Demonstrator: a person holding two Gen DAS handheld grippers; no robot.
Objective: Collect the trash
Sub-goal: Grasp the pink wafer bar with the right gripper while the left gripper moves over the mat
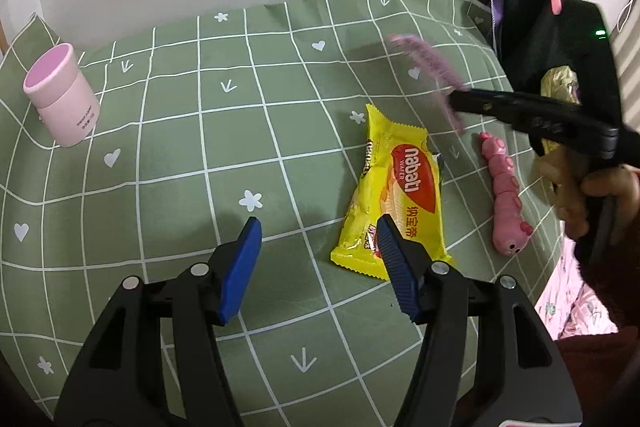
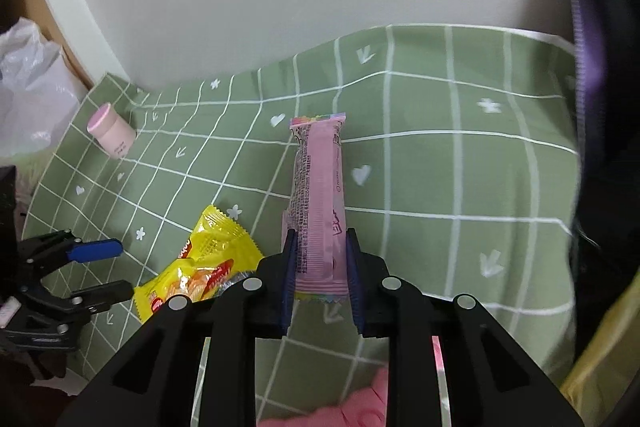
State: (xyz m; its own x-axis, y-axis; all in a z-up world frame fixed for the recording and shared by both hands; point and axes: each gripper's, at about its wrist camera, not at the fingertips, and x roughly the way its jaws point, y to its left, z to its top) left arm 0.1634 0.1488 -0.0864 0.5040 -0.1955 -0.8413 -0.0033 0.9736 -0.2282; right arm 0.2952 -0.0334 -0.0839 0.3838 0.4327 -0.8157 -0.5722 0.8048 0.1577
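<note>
A yellow Nabati wafer wrapper lies on the green checked cloth; it also shows in the right wrist view. My left gripper is open and empty just above the cloth, its right finger over the wrapper's near end. My right gripper is shut on a long pink wrapper and holds it above the cloth. That pink wrapper appears blurred in the left wrist view, held by the right gripper.
A pink cylinder jar stands at the cloth's far left. A pink caterpillar toy lies right of the yellow wrapper. A black bag with pink dots hangs at the right. A white plastic bag sits beyond the cloth's left edge.
</note>
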